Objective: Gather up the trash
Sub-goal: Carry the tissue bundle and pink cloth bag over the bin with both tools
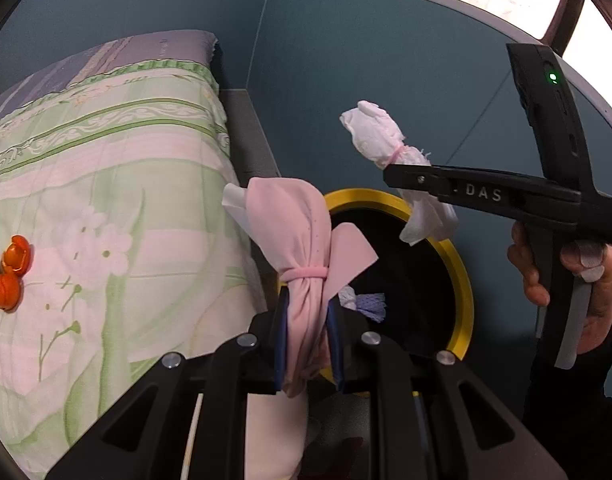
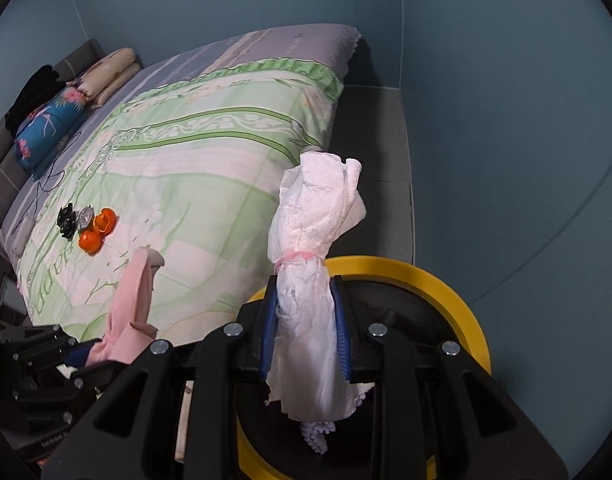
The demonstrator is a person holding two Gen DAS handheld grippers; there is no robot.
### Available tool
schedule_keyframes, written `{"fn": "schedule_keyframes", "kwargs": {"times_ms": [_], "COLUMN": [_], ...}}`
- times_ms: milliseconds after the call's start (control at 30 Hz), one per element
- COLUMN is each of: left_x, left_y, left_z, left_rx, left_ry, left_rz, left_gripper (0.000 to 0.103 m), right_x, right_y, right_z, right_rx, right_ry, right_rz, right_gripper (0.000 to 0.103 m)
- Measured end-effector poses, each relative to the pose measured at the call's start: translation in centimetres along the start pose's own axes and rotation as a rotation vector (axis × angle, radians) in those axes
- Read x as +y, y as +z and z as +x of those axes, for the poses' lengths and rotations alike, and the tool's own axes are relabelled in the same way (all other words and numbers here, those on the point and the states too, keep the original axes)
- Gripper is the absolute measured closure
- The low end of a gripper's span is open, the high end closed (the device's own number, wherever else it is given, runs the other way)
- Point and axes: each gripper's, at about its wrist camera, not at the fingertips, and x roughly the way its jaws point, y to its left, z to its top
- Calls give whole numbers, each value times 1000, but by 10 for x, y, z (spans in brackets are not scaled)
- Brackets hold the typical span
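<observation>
Pink cloth bundle tied with a pink band (image 1: 306,248) stands upright between the blue pads of the left claw (image 1: 308,336), which is clamped narrow on its lower half; the white crumpled tissue bundle, also banded in pink (image 2: 310,248), is pinched the same way in the right claw (image 2: 308,328), its long axis running up and away from the fingers; both bundles sit over or just beside the round black bin with a yellow rim (image 1: 462,264), whose mouth lies below and ahead of the claws, beside the bed with a green and white floral quilt (image 1: 106,184); the right claw seems the nearer, its tissue hanging over the opening, while the left bundle is at the rim's bed-side edge; a release from there would likely drop each piece in, though the pink one may need carrying further over the mouth; some pale scraps (image 1: 366,302) already lie inside; orange peel pieces (image 2: 96,230) remain on the quilt, well apart from the bin; the right tool's finger reads "DAS" in the left wrist view; large quilt lettering is too distorted to read.
</observation>
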Motion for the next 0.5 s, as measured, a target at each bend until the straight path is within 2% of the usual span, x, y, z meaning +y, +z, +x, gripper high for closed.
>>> {"fn": "schedule_keyframes", "kwargs": {"times_ms": [500], "left_x": [-33], "left_y": [-15], "left_z": [45], "left_rx": [100], "left_ry": [-13], "left_rz": [91], "left_gripper": [87], "right_x": [-31], "right_y": [-26], "right_z": [30], "right_rx": [79], "right_ry": [-8], "right_rz": [74], "right_gripper": [79]}}
